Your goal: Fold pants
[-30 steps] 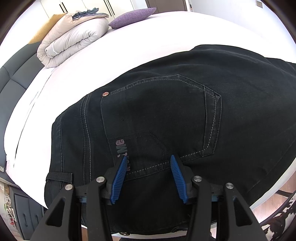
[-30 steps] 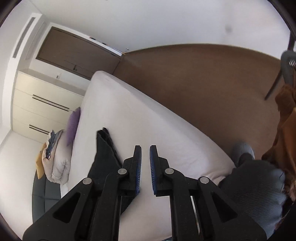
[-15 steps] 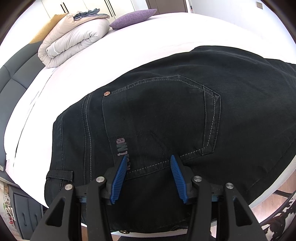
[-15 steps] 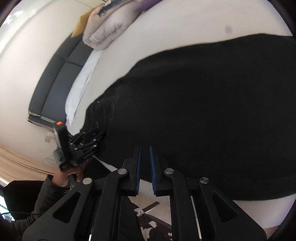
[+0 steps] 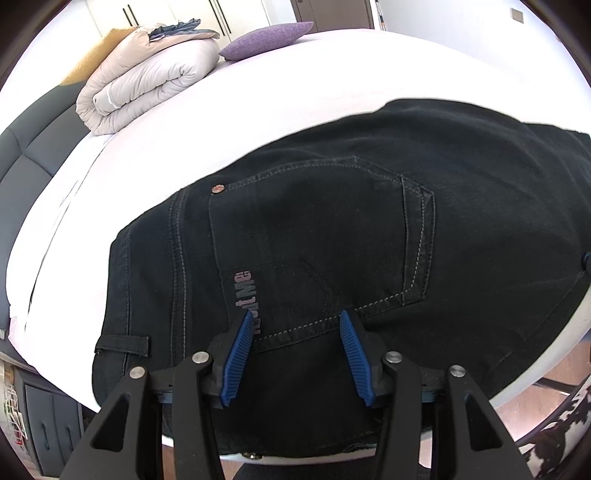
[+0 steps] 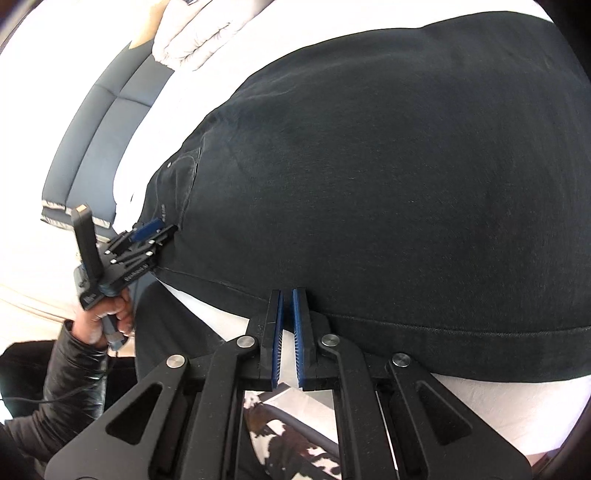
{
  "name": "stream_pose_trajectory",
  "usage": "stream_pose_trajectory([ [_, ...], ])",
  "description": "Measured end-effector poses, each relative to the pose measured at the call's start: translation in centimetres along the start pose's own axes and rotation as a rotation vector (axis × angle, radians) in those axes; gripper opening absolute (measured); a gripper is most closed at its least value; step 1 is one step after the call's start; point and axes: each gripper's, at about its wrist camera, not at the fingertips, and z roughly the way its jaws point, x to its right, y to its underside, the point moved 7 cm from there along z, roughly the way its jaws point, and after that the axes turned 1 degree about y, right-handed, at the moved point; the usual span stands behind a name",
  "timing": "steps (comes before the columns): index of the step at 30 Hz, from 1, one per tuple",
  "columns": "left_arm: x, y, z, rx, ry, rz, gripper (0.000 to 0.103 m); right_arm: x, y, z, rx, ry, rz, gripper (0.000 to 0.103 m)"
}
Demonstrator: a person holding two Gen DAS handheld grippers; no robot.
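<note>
- Pale pink lettering (image 5: 246, 295) was seen printed sideways on the back pocket (image 5: 321, 243) of the black pants (image 5: 369, 229); only part of it could be made out, roughly "tMC", the rest being hidden behind a blue pad.
- A small line of white writing was noted on the body of the left gripper (image 6: 153, 236) in the right wrist view, too small to be read.
- The pants were laid flat on the white bed (image 5: 332, 74), waistband end towards the near edge, with a copper rivet (image 5: 217, 189) at the pocket's upper corner.
- The left gripper (image 5: 297, 328) was held over the pocket's lower seam with its blue pads about half apart; no cloth was pinched between them.
- The right gripper (image 6: 287, 299) was seen at the pants' hem (image 6: 443, 325), near the bed's edge, its pads brought almost together with only a thin gap between; no cloth was seen between them.
- A folded duvet (image 5: 147, 74) and a purple pillow (image 5: 269, 35) were seen at the far end of the bed, well apart from the pants.
</note>
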Motion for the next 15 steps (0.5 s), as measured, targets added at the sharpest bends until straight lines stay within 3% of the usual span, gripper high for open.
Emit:
stream_pose_trajectory([
  [4, 1.9, -2.6, -2.4, 0.076, 0.059, -0.022, 0.050, 1.1, 0.5, 0.7, 0.026, -0.039, 0.013, 0.003],
  [8, 7.5, -7.3, -3.3, 0.142, 0.174, 0.027, 0.055, 1.8, 0.8, 0.8, 0.055, -0.058, -0.007, 0.002],
  [11, 12.3, -9.6, -1.1, 0.117, 0.230, 0.104, 0.059, 2.2, 1.0, 0.9, 0.064, -0.066, -0.006, 0.001],
  [13, 13.8, -9.5, 1.6, 0.053, 0.241, 0.119, 0.059, 2.3, 1.0, 0.7, 0.068, -0.082, 0.003, 0.001],
  [15, 13.7, -9.0, 2.7, 0.069, 0.263, 0.087, 0.060, 3.5, 1.2, -0.2, 0.069, -0.098, 0.021, 0.000],
])
